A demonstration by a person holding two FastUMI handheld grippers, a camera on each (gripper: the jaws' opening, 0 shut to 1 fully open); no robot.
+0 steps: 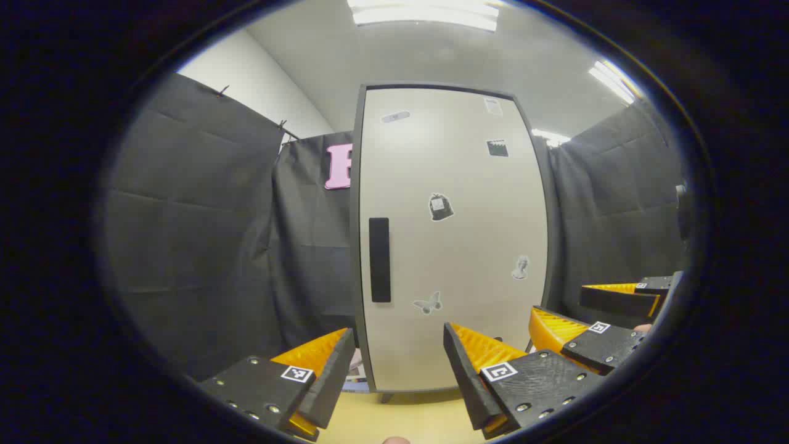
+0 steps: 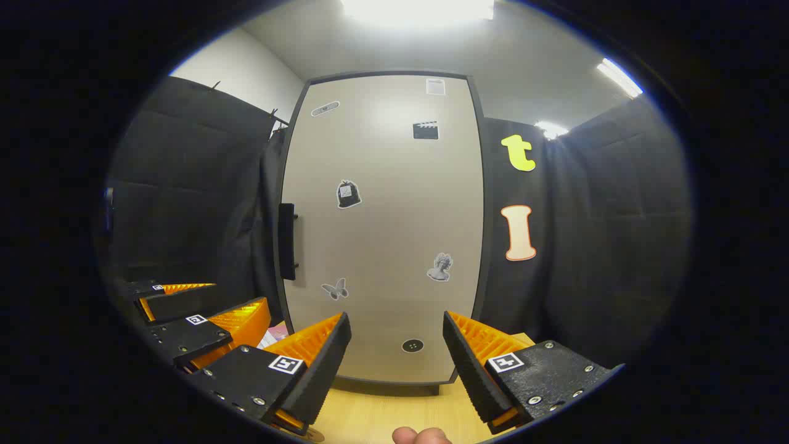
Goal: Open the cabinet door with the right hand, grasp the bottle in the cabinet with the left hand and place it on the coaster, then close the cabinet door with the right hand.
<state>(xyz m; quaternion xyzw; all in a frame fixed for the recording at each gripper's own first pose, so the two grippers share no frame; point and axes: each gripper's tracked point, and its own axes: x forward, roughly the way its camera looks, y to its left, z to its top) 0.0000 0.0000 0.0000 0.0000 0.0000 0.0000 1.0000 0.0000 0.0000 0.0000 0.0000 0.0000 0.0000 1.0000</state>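
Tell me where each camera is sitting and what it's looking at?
Left gripper view: rides the left claw, facing the shut cabinet door and its handle; the right claw shows at right.
Right gripper view: rides the right claw, facing the same door; the left claw shows at left, a fingertip at the bottom.
Shared: door, handle, stickers, wooden table.

The pale cabinet door [image 1: 453, 240] with a dark vertical handle [image 1: 380, 259] stands shut, stickers dotting it.
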